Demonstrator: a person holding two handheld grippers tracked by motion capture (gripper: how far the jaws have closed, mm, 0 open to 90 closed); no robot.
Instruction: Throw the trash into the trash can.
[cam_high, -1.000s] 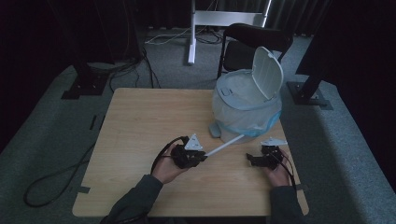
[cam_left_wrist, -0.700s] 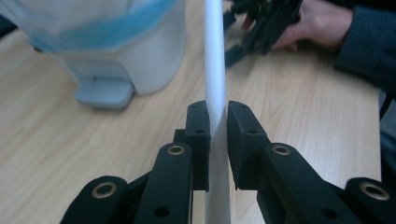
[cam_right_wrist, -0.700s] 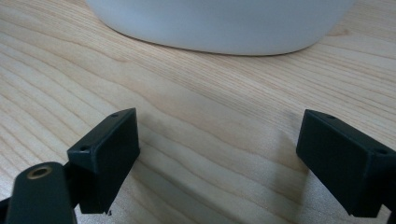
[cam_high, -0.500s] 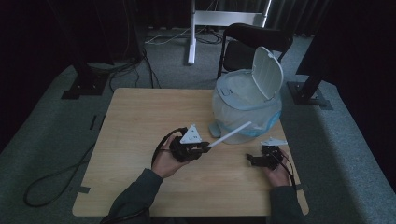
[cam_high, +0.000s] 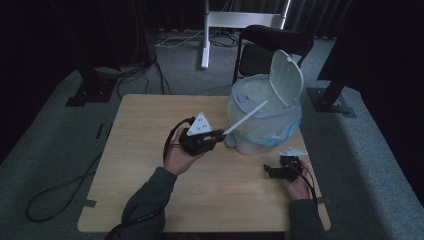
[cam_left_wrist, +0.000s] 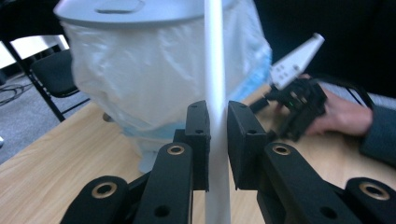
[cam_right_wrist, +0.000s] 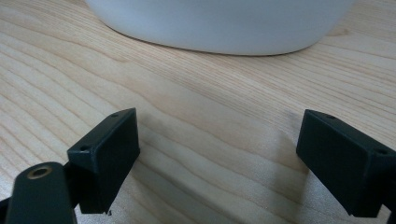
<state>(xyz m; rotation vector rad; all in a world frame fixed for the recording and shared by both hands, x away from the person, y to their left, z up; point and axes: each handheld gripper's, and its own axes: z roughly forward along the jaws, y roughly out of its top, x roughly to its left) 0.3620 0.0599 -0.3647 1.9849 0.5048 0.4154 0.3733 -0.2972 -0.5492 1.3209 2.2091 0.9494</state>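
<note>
1 white stick gripped over 1 lined bin, with 2 grippers on 1 wooden table.

The left gripper (cam_high: 216, 136) is clamping its 2 black jaws on 1 thin white stick (cam_high: 246, 117), which is slanting up from the jaws toward the open mouth of the white bin (cam_high: 260, 132); in the left gripper view the stick (cam_left_wrist: 215, 84) is running straight up between both pads, touching each. The bin is carrying 1 plastic liner bag (cam_left_wrist: 154, 70) and 1 hinged lid (cam_high: 288, 77), which is standing raised. The right gripper (cam_high: 272, 171) is resting low on the table (cam_high: 140, 150) just beside the bin's base, its 2 jaws standing wide apart with bare wood between them in the right gripper view (cam_right_wrist: 217, 154). 1 dark chair (cam_high: 272, 42) is standing behind the table.
</note>
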